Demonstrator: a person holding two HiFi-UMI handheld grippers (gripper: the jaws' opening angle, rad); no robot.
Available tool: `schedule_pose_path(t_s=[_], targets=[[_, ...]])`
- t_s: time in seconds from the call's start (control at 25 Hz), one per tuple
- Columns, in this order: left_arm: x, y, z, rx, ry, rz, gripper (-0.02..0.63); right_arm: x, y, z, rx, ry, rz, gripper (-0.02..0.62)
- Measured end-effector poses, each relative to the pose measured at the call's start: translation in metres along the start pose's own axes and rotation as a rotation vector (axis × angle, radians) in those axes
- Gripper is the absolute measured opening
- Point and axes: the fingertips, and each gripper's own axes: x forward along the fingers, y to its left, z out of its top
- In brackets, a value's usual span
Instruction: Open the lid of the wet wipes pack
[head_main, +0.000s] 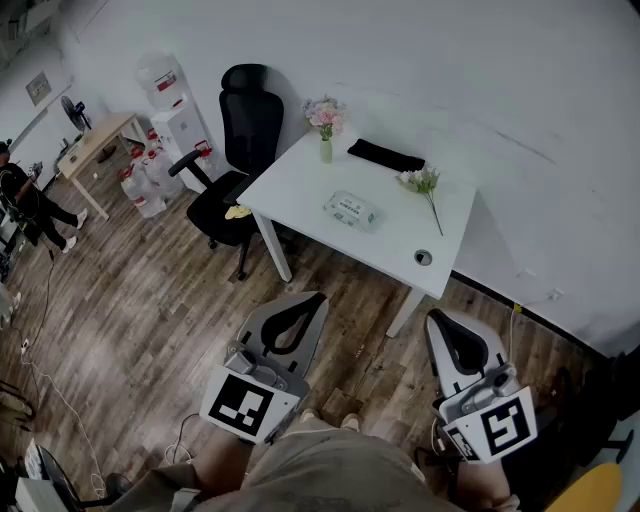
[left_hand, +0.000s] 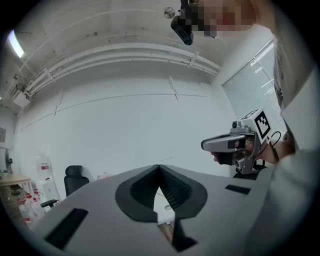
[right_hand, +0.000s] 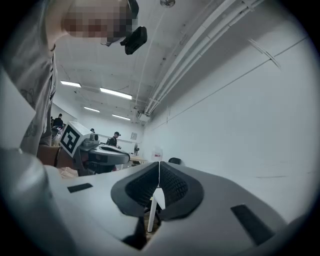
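Observation:
The wet wipes pack lies flat near the middle of the white table, its lid down. My left gripper and right gripper are held level over the wooden floor, close to my body and well short of the table. In the left gripper view, the left gripper's tips meet with nothing between them. The right gripper is likewise shut and empty. Each gripper shows in the other's view: the right gripper and the left gripper.
On the table stand a small vase of pink flowers, a black cloth, a loose flower stem and a round cable hole. A black office chair sits at the table's left. Water bottles, a wooden desk and a person are far left.

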Motion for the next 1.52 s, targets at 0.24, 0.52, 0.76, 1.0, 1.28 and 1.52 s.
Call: schedule_pose_path(t_s=[0.24, 0.52, 0.76, 1.0, 1.28, 1.52], targets=[[0.007, -0.002, -0.005, 0.007, 0.005, 0.003, 0.017, -0.003, -0.013, -0.007, 0.039, -0.012, -0.025, 0.031], [0.015, -0.002, -0.005, -0.001, 0.013, 0.012, 0.017, -0.003, -0.021, -0.007, 0.039, -0.010, -0.019, 0.032], [0.019, 0.001, -0.005, 0.015, 0.016, 0.029, 0.017, -0.004, -0.029, -0.005, 0.031, -0.041, -0.047, 0.150], [0.026, 0.018, -0.014, 0.025, 0.022, 0.052, 0.017, 0.008, -0.042, -0.013, 0.016, -0.043, -0.061, 0.193], [0.054, 0.060, -0.032, 0.051, 0.007, 0.060, 0.017, 0.053, -0.055, -0.033, -0.004, 0.001, -0.047, 0.210], [0.100, 0.107, -0.045, 0.013, 0.026, 0.051, 0.017, 0.114, -0.088, -0.046, -0.017, 0.039, -0.050, 0.218]])
